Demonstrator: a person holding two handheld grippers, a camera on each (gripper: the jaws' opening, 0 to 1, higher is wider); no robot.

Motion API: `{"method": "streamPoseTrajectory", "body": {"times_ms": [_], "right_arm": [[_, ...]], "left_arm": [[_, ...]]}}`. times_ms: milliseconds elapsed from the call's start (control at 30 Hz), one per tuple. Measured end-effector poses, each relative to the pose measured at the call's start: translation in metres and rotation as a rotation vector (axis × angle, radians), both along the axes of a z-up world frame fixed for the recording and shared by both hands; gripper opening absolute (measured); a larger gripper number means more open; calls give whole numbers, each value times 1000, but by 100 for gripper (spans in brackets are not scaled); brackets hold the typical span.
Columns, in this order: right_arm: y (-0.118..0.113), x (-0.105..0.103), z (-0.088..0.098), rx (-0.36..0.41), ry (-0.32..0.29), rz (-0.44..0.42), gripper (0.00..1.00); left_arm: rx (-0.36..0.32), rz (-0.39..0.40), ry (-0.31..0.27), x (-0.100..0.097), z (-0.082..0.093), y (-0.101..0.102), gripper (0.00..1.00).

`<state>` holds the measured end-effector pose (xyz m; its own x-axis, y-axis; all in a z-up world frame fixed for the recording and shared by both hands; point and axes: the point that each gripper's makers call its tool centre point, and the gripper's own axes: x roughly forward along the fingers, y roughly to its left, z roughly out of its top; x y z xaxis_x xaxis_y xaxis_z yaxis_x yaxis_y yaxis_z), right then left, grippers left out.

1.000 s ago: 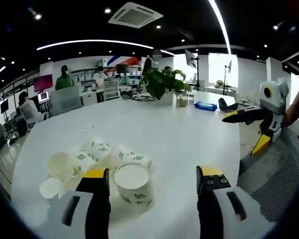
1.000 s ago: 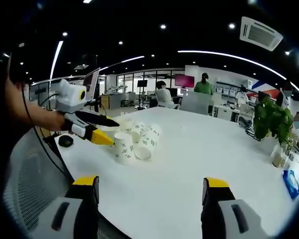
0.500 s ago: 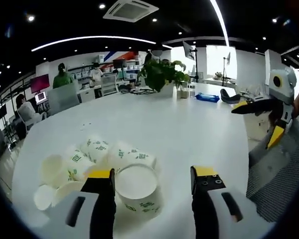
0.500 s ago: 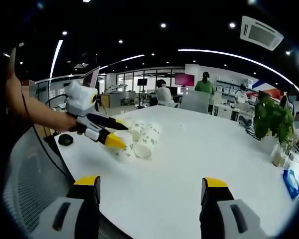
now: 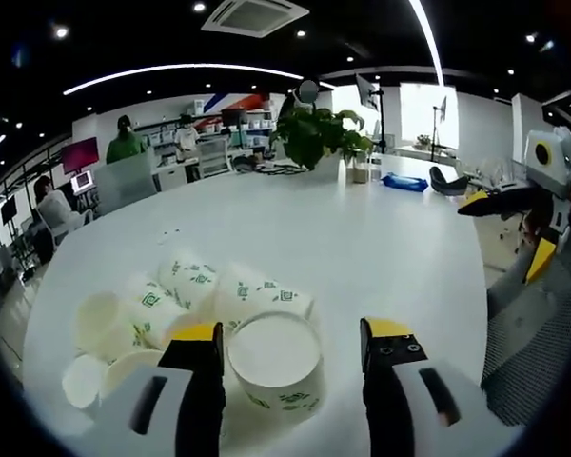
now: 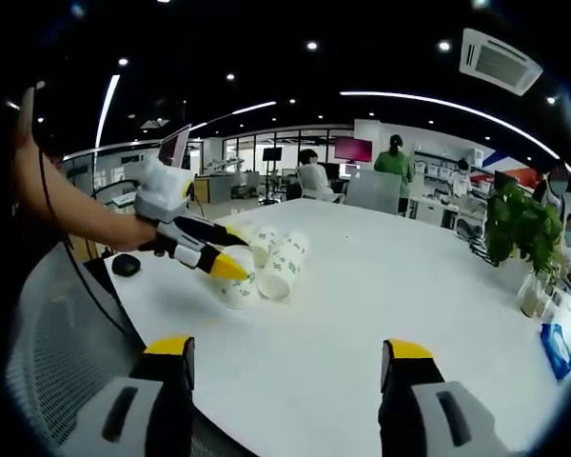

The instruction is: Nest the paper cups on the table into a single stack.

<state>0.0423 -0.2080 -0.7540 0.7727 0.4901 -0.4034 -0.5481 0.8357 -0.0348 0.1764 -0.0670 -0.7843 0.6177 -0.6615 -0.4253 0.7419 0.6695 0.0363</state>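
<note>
White paper, green print: we count an upright cup (image 5: 276,367) standing on the round table (image 5: 362,248), sitting between the spread jaws of the left gripper (image 5: 290,347), not pinched. Just behind it, several more cups (image 5: 162,305) lie tipped in a loose cluster. In the right gripper view we see the right gripper (image 6: 285,367) released, holding nothing, over bare tabletop well apart from the cups (image 6: 266,267), with the left gripper (image 6: 224,252) at them.
</note>
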Motion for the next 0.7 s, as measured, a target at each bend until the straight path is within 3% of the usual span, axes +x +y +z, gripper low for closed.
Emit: {"method": "streamPoseTrajectory", "body": {"times_ms": [267,400,700], "right_arm": [[0,0,-1,-2,4,-2,79],[0,0,-1,-3,5,-2,79],[-1,0,0,3,2,-7,79]], "left_arm": [[21,0,-9,3,0,-2,49],[54,-5,-28,3,1,0,39],[74,-5,-55,1,2,3,39]]}}
